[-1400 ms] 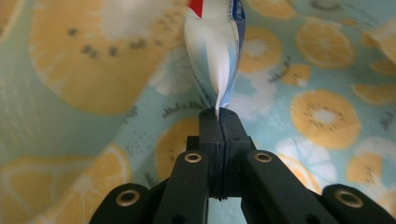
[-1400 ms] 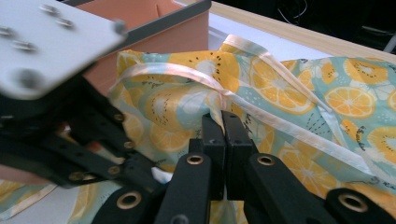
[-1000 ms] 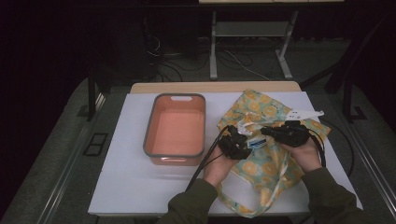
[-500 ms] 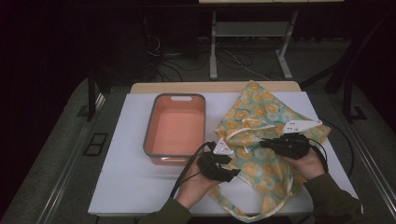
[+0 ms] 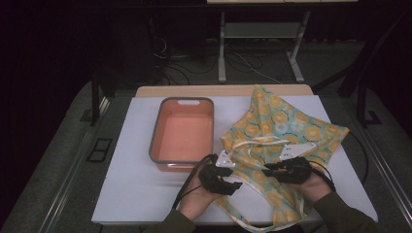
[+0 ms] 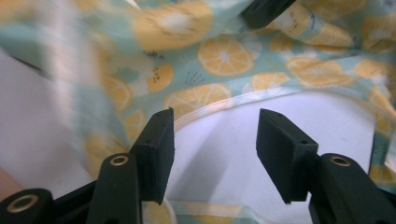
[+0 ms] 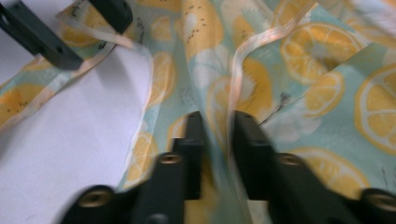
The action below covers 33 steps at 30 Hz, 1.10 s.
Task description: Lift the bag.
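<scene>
A teal cloth printed with lemon slices (image 5: 286, 131), edged with pale straps, lies spread on the right half of the white table. My left gripper (image 5: 235, 184) sits at the cloth's near left edge. Its jaws have just been opening and stand apart over bare table (image 6: 215, 140), the cloth's hem (image 6: 224, 56) just beyond them. My right gripper (image 5: 267, 170) points left over the cloth. Its jaws have just been opening too, and a raised fold of cloth with a strap (image 7: 236, 70) runs through the narrow gap (image 7: 217, 126).
An empty salmon tub with a grey rim (image 5: 156, 131) stands left of the cloth, close to my left hand. The white board (image 5: 131, 194) has bare room at the front left. Table legs and cables lie on the dark floor behind.
Both hands have drawn back toward the table's near edge, the left one also leftward. The cloth now lies flatter and more spread. The right jaws have parted.
</scene>
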Tool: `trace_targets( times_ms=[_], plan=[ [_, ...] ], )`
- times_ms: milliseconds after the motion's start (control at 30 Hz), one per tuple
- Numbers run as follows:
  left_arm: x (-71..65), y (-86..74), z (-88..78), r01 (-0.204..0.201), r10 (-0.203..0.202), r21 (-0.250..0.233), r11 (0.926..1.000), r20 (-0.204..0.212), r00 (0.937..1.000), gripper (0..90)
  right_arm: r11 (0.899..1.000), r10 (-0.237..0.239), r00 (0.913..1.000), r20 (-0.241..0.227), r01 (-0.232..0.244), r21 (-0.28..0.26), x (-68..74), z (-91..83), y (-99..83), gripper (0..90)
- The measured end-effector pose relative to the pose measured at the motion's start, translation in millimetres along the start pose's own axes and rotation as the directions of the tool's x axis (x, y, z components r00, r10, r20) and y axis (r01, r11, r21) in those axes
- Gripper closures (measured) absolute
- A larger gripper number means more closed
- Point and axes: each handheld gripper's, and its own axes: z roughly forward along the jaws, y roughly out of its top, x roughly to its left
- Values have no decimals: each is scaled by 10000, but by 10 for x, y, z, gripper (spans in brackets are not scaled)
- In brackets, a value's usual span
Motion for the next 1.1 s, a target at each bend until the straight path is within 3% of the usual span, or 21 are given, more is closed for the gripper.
trace_targets(
  times_ms=[100,167,233,333,400,500,600,700,733,967,1100],
  plan=[
    [22,-8,-6,53,-53,-33,10000,39,10000,449,9968,341,9994,29,-338,-718,50,-189,23,542],
    [33,-9,-6,111,-111,-34,9999,93,9999,449,9953,291,9995,-94,-298,-918,136,-275,10,536],
    [41,-12,-5,113,-113,-24,9999,84,9999,449,9973,235,9984,-511,-269,-677,236,-269,-38,531],
    [48,-13,-8,159,-158,-57,9999,85,9998,448,9998,38,9970,-769,-21,222,364,-127,-143,504],
    [46,-16,-7,198,-197,-54,9998,100,9998,448,9965,-108,9975,-703,166,817,407,-25,-194,498],
    [51,-20,-3,194,-194,-27,9998,117,9997,447,9943,-132,9976,-686,204,1050,435,59,-216,491],
    [65,-23,-5,203,-202,-52,9998,91,9998,445,9867,-858,9958,-316,893,1356,475,103,-234,615],
    [74,-28,-15,250,-250,-72,9997,16,9997,440,9869,-889,9958,-231,912,1334,451,94,-235,855],
    [75,-27,-22,257,-257,-108,9996,-3,9997,438,9848,-1020,9947,-102,1024,1402,444,82,-235,891],
    [77,-25,-49,231,-234,-171,9996,-203,9995,408,9951,-591,9981,183,574,810,228,-164,-250,898],
    [70,-20,-52,143,-150,-206,9997,-355,9993,401,9971,-268,9978,606,224,727,65,-316,-331,898]
  ],
)
